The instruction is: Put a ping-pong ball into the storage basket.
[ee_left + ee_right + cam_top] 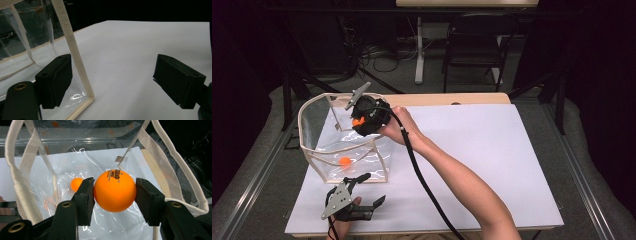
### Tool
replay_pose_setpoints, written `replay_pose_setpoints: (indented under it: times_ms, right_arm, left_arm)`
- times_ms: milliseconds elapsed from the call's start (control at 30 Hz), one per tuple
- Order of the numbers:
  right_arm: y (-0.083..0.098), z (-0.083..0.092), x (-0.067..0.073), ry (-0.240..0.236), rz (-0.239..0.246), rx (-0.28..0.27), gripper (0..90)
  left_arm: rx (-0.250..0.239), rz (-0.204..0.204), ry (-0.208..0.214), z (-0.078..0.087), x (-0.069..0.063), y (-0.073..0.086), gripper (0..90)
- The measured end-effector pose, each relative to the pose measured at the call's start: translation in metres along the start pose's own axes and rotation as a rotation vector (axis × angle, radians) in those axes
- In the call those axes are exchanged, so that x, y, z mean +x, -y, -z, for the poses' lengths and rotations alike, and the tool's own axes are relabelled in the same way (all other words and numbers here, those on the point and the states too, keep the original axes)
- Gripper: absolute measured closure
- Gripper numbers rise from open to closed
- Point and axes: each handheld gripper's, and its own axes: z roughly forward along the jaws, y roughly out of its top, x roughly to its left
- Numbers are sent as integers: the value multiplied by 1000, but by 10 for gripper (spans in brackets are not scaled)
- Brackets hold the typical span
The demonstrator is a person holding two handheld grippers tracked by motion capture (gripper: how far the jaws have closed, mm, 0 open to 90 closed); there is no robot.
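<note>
From the high view, the right gripper [362, 121] hung over the open top of a clear plastic bag [314, 125] with cream trim, an orange ball [358, 121] at its tip. A second orange ball [345, 160] lay on the bag's floor. The left gripper [368, 189] rested on the white table [472, 150] just in front of the bag.

In the left gripper view, its jaws stood wide apart with nothing between them, the bag's trimmed corner edge [75, 55] just beside one jaw.

In the right gripper view, the two jaws pinched the orange ball [115, 190] between them, above the bag's interior [82, 157].
</note>
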Motion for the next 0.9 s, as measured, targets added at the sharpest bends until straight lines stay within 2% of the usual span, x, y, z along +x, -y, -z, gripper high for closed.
replay_pose_setpoints:
  times_ms: [367,900]
  right_arm:
    - [-6,-13,5,-16,13,37,507]
    - [-12,-18,9,-25,25,56,508]
  left_arm:
    - [-2,2,4,0,0,0,155]
    - [-1,1,8,-1,-1,-1,155]
